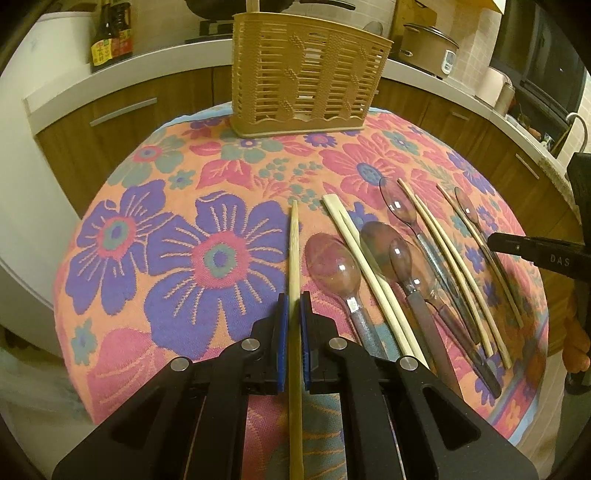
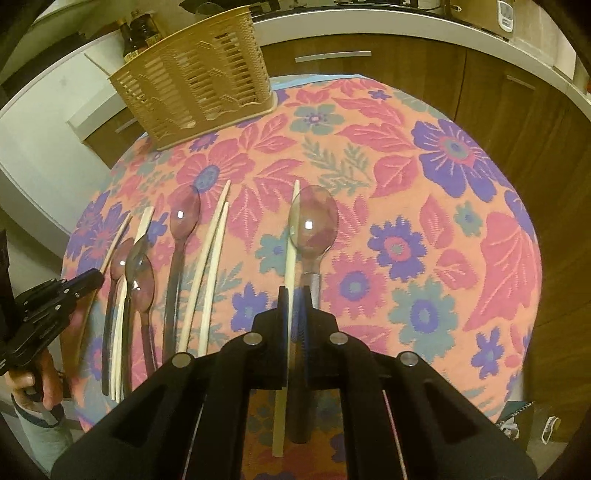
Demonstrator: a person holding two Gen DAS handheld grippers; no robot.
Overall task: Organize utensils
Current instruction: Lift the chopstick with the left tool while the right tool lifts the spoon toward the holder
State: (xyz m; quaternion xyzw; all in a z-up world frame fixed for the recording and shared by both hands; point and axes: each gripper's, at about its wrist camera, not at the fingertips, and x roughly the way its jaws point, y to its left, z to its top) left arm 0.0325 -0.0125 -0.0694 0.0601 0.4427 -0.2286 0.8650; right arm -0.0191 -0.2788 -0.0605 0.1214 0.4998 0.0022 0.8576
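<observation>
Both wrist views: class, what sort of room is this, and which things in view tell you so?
Most likely a home kitchen. A curved white countertop with wooden cabinets runs behind the table, a lidded cooker pot stands on it, sauce bottles stand at the left, and a tap shows at the right edge.

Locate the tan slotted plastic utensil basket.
The tan slotted plastic utensil basket stands upright at the far edge of the floral tablecloth, top centre in the left wrist view, upper left in the right wrist view, beyond the row of spoons and chopsticks.

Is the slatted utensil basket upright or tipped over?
Upright: the basket stands on its base on the floral cloth, open top upward.
</observation>
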